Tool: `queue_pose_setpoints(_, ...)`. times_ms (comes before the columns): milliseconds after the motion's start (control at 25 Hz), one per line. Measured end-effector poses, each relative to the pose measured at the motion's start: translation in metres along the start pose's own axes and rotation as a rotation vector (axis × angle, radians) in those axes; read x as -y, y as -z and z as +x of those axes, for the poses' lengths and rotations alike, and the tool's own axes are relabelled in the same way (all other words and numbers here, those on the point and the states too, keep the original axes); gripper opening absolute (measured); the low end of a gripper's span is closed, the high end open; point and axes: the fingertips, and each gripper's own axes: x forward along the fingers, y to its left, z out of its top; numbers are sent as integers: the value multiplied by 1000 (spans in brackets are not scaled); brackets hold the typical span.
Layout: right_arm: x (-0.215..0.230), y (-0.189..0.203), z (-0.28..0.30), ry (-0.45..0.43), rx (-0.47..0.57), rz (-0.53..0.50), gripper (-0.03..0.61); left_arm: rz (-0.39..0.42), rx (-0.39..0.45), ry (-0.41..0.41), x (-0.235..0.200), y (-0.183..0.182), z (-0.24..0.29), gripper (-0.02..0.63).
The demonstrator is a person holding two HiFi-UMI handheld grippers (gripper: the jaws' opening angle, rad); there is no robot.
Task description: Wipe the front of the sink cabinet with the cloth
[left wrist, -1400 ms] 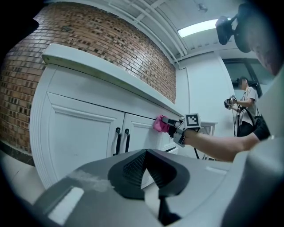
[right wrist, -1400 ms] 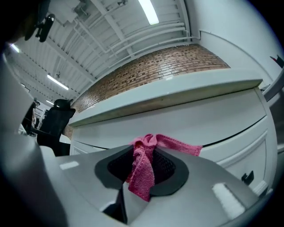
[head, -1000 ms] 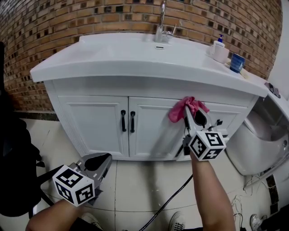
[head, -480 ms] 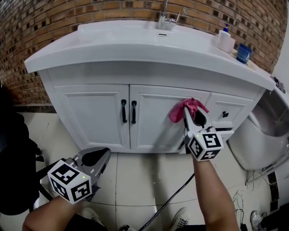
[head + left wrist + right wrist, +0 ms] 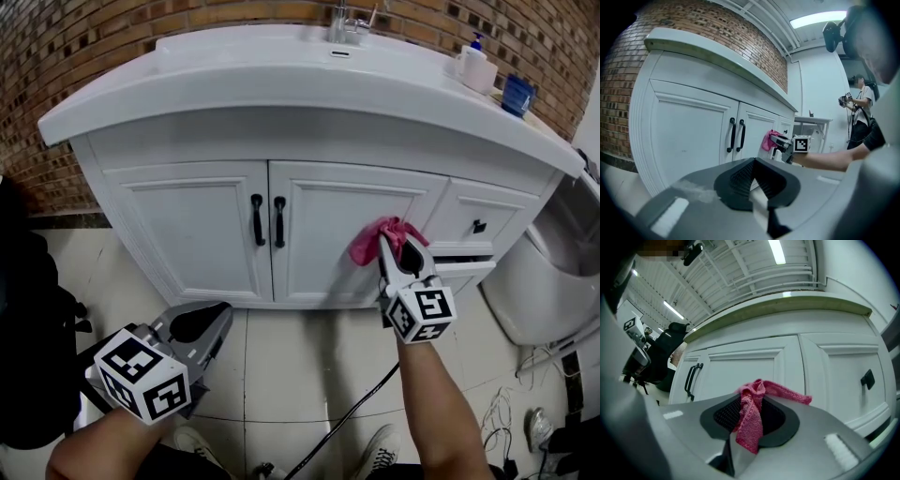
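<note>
A white sink cabinet (image 5: 187, 234) with two doors and black handles (image 5: 267, 220) stands against a brick wall. My right gripper (image 5: 398, 251) is shut on a pink cloth (image 5: 375, 239) and holds it against the right-hand door (image 5: 328, 234), near its right edge. In the right gripper view the pink cloth (image 5: 752, 413) hangs bunched between the jaws, with the door panel (image 5: 740, 369) just behind. My left gripper (image 5: 202, 328) hangs low over the floor, shut and holding nothing. The left gripper view shows the cabinet front (image 5: 689, 136) and the cloth (image 5: 767, 139) farther off.
The countertop (image 5: 281, 84) carries a tap (image 5: 345, 23), a soap bottle (image 5: 478, 66) and a blue cup (image 5: 517, 94). A partly open drawer (image 5: 459, 272) sits to the cloth's right. A white toilet (image 5: 548, 281) stands at the right. A black cable (image 5: 347, 417) crosses the tiled floor. A person (image 5: 860, 112) stands far off.
My right gripper has carried the pink cloth down the cabinet front, from near the top rail to the middle of the right door. The left gripper has barely moved.
</note>
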Motion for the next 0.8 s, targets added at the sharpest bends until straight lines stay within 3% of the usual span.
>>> queue_pose_setpoints(520,-9,102,-11,9,-133,10,104,-15,-33,3,-8,11,11,6)
queue_pose_setpoints(800,-11,152,-17,27,-221,104,104,-29,-41,-2,-12,13,12,6)
